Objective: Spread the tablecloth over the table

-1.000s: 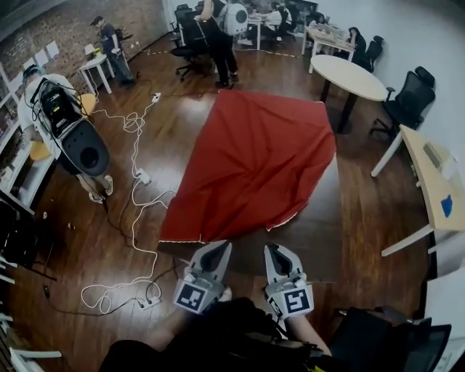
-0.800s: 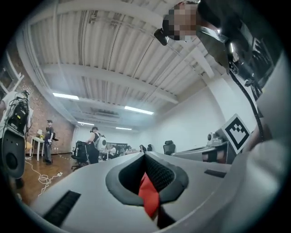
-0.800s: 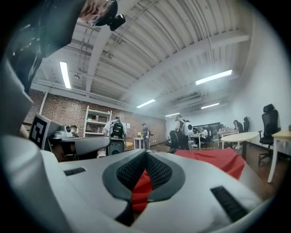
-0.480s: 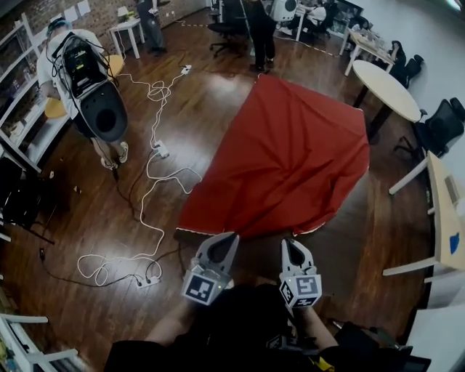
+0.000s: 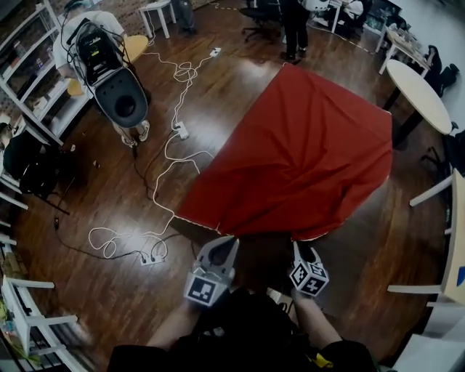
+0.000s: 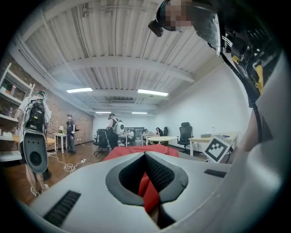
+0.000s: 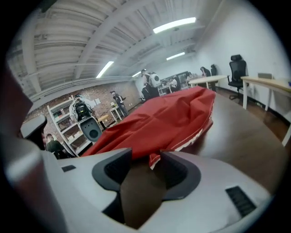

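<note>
A red tablecloth (image 5: 298, 160) with a white-trimmed hem lies rumpled over most of a dark wooden table (image 5: 265, 251), and its near edge stops just ahead of both grippers. My left gripper (image 5: 220, 245) is shut on a fold of the red cloth (image 6: 149, 193) at the near left hem. My right gripper (image 5: 306, 249) points down at the hem. Its jaws have just been opening, and a corner of the cloth (image 7: 154, 159) lies loose between the separated pads. In the right gripper view, bare table (image 7: 241, 136) shows to the right of the cloth.
White power cords (image 5: 171, 152) snake across the floor to the left. A person wearing a backpack rig (image 5: 109, 65) stands by shelving (image 5: 29, 123) at far left. A round white table (image 5: 418, 83) and office chairs are at far right, with other people (image 5: 294, 22) at the back.
Both grippers have dropped toward the table's near edge. The right gripper has rolled, tipped downward and opened its jaws. The left stays shut on the cloth.
</note>
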